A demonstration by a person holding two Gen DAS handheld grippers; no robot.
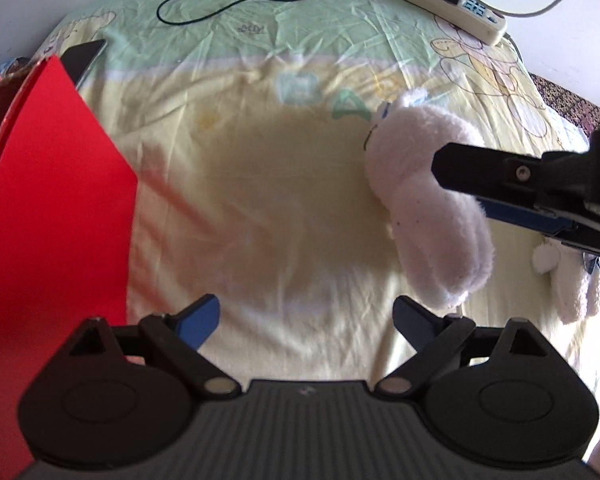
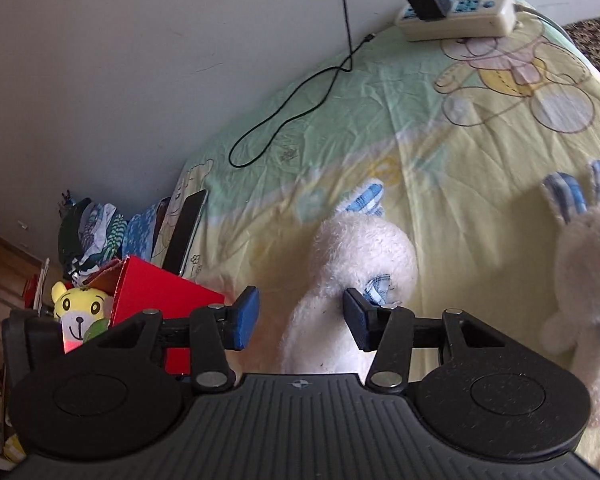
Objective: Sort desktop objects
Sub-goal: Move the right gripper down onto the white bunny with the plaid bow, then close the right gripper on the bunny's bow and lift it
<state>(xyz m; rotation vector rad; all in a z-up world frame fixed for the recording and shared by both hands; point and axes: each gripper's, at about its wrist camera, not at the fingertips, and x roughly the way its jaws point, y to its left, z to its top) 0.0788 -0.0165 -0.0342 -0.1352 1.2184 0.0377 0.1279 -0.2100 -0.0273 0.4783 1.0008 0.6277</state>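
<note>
White plush rabbit (image 2: 352, 280) between right gripper (image 2: 300, 320) pads, left pad apart

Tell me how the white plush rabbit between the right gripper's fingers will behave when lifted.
The white plush rabbit looks soft and fluffy, so it will probably squash under the right gripper and sag at both ends. It seems light for its bulk. The fuzzy pile likely grips well, so slipping seems unlikely.

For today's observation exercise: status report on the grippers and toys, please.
Left hand-held gripper open, empty. Right hand-held gripper straddling white plush rabbit, grip unconfirmed. Second rabbit waiting beside. Red box unobstructed.
</note>
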